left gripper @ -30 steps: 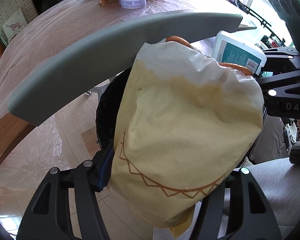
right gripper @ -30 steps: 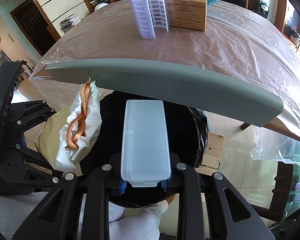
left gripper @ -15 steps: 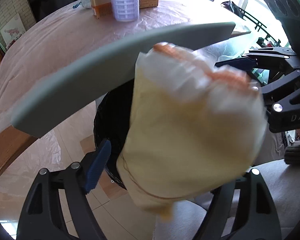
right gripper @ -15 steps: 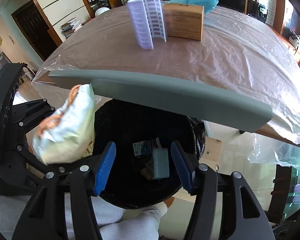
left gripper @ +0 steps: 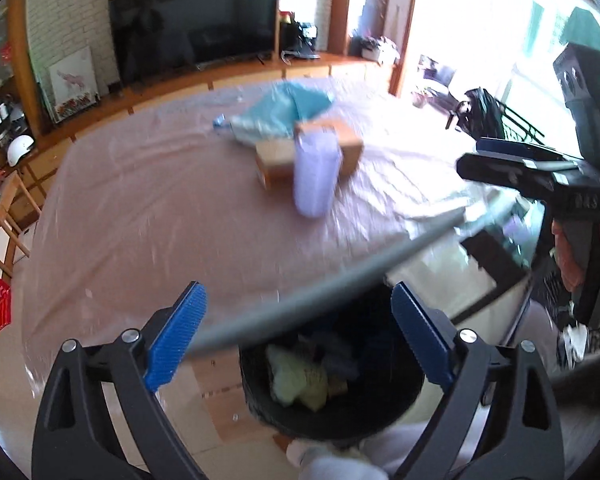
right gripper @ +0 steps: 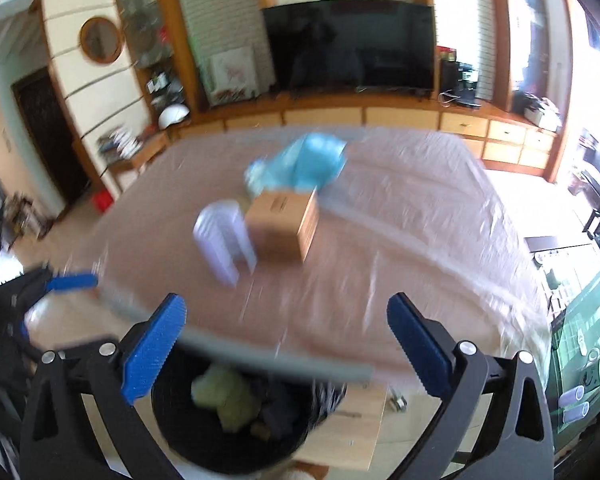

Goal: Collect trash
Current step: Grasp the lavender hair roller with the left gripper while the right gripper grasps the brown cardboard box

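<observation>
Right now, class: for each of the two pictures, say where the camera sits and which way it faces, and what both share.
Left wrist: sits behind the open left gripper, facing down over the black bin toward the table; right gripper shows.
Right wrist: sits behind the open right gripper, facing likewise; left gripper shows.
Shared: bin, cardboard box, television.
</observation>
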A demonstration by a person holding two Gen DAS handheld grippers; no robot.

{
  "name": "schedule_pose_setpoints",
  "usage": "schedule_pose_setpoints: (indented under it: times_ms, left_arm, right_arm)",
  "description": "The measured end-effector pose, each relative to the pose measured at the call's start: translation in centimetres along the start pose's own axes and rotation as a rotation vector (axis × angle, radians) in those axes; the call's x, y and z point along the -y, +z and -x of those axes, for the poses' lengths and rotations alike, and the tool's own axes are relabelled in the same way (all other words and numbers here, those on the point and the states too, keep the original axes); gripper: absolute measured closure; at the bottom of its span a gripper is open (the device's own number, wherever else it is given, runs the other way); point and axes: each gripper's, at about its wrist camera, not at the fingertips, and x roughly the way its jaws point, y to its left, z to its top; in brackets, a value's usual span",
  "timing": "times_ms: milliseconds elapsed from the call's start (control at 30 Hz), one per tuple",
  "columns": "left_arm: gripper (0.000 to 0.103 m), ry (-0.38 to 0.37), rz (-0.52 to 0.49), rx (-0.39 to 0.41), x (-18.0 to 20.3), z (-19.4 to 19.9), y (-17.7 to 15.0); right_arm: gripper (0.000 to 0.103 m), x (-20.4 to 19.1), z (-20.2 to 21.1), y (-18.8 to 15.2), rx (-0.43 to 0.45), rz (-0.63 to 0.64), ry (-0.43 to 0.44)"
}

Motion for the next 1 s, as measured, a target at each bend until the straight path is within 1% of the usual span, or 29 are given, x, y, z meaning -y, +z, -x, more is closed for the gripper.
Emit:
schedule_pose_setpoints:
  times_ms: [100, 200, 267, 333, 367, 433, 467, 500, 567, 600, 667, 733, 833, 900, 967, 1000]
  left_arm:
    - [0.008, 0.004, -0.013, 0.016, 0.2, -1.2, 1.5]
    - [0.008, 0.047, -0.071, 0.022, 1.6, -3.0, 2.7]
    - [0.008, 0.067, -0.096, 0.020, 2.0, -3.6, 3.2]
    - [0.008, 0.079, -0.109, 0.019, 2.2, -4.5, 3.7]
    - [0.008, 0.083, -0.110, 0.017, 2.2, -4.9, 4.1]
    - [0.008, 0.079, -0.100, 0.012, 1.9, -5.7, 4.7]
    - [0.008, 0.073, -0.089, 0.007, 1.7, -6.0, 4.9]
    - [0.008, 0.057, -0.074, 0.001, 1.5, -6.3, 5.1]
    - [0.008, 0.045, -0.053, -0.008, 1.3, -6.5, 5.3]
    - [0.008, 0.041, -0.047, -0.013, 1.2, -6.8, 5.5]
    - [0.008, 0.024, -0.046, -0.030, 1.2, -7.4, 5.9]
    - [0.008, 0.028, -0.061, -0.032, 1.4, -7.9, 6.1]
    - [0.008, 0.031, -0.083, -0.038, 1.9, -8.6, 6.3]
    - [0.009, 0.028, -0.088, -0.042, 2.0, -9.0, 6.5]
    - [0.012, 0.029, -0.086, -0.047, 1.9, -9.6, 7.0]
    - [0.016, 0.027, -0.079, -0.057, 1.8, -9.9, 7.2]
  right_arm:
    - [0.004, 0.9, -1.8, 3.6, -0.013, -0.053, 0.041]
    - [0.004, 0.2, -4.4, 6.7, -0.068, -0.058, 0.043]
    - [0.004, -0.6, -6.4, 8.5, -0.121, -0.023, 0.033]
    - [0.004, -1.0, -8.7, 9.7, -0.200, -0.001, -0.003]
    - [0.004, -1.2, -9.3, 9.7, -0.227, -0.005, -0.006]
    - [0.005, -1.1, -10.8, 10.1, -0.296, -0.027, 0.021]
    - [0.010, -1.1, -11.5, 10.1, -0.329, -0.032, 0.038]
    - [0.012, -1.3, -12.0, 10.1, -0.351, -0.028, 0.036]
    - [0.023, -1.4, -12.7, 10.1, -0.374, -0.014, -0.004]
    - [0.025, -1.3, -13.1, 10.2, -0.388, -0.015, -0.021]
    - [0.030, -1.2, -13.9, 10.3, -0.422, -0.032, -0.012]
    - [0.030, -1.1, -14.4, 10.2, -0.451, -0.054, -0.001]
    - [0.034, -1.3, -14.8, 10.2, -0.473, -0.051, -0.001]
    - [0.035, -1.3, -15.1, 10.2, -0.487, -0.056, 0.007]
    - [0.035, -1.2, -15.4, 10.1, -0.490, -0.065, 0.013]
    - [0.036, -1.1, -15.5, 10.2, -0.489, -0.075, 0.020]
